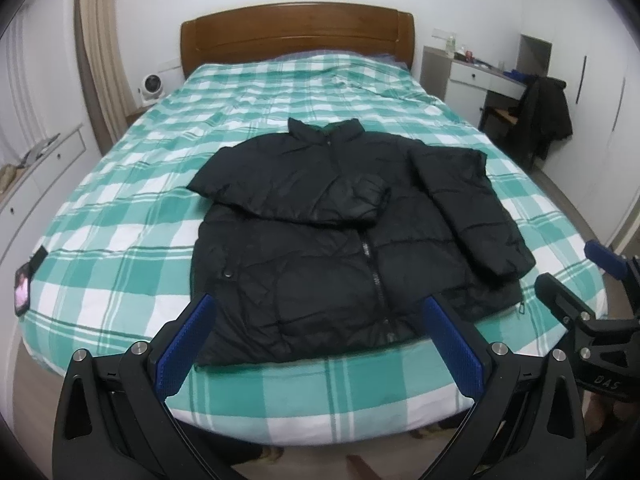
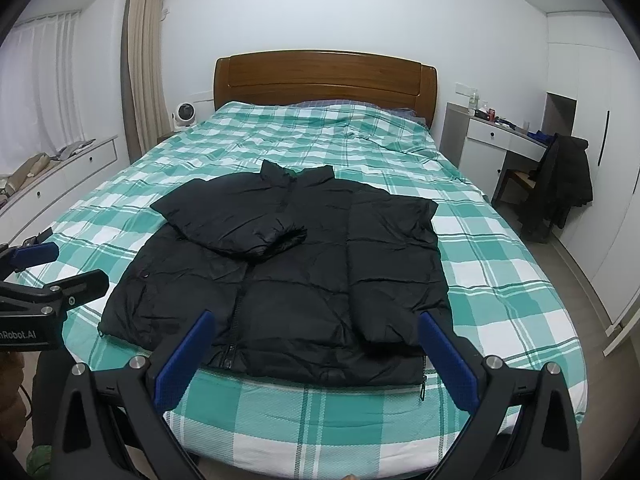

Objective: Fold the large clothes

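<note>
A black puffer jacket [image 1: 320, 248] [image 2: 288, 292] lies front up on the bed, collar toward the headboard and zip closed. One sleeve [image 1: 296, 188] [image 2: 232, 224] is folded across the chest. The other sleeve [image 1: 468, 208] [image 2: 392, 272] lies straight down the right side of the body. My left gripper [image 1: 318, 304] hovers open over the near hem, nothing between its blue pads. My right gripper [image 2: 316, 318] also stands open above the near hem and holds nothing. Each gripper shows at the edge of the other's view: the right gripper [image 1: 592, 280] and the left gripper [image 2: 48, 268].
The bed has a green-and-white checked cover [image 1: 120, 208] [image 2: 500, 280] and a wooden headboard [image 2: 324, 76]. A chair draped with a dark coat [image 2: 564, 184] stands by a white desk [image 2: 492, 136] on the right. Low drawers [image 2: 60, 184] and a small fan [image 2: 184, 114] are on the left. A small dark item [image 1: 24, 284] lies at the bed's left edge.
</note>
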`<state>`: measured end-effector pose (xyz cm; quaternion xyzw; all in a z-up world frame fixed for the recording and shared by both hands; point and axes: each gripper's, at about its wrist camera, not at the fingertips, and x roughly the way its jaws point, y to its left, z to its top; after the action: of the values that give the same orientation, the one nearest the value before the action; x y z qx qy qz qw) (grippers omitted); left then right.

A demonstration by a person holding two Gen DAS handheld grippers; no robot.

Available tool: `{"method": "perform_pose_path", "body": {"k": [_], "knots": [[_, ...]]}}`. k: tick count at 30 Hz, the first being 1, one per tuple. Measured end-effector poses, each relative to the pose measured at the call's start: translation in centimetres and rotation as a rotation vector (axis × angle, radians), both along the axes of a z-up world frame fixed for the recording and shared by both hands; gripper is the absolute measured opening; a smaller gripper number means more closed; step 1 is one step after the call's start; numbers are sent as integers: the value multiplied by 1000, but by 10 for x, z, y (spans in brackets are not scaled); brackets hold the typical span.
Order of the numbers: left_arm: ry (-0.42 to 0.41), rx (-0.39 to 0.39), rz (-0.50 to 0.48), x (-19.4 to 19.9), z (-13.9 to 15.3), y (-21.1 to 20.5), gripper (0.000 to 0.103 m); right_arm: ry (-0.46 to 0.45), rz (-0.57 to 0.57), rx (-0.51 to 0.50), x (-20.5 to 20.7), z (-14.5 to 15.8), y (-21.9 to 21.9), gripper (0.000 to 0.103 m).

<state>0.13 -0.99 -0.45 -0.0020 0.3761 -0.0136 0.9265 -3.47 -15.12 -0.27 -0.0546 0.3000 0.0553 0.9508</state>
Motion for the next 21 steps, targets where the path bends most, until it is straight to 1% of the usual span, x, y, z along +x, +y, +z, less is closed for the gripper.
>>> {"method": "perform_pose_path", "body": {"k": [6, 21], "knots": [[-2, 15, -8, -1, -1, -5, 103, 4, -3, 1, -1, -2, 2, 103], [20, 8, 8, 1, -8, -1, 103, 12, -7, 8, 0, -3, 0, 103]]}}
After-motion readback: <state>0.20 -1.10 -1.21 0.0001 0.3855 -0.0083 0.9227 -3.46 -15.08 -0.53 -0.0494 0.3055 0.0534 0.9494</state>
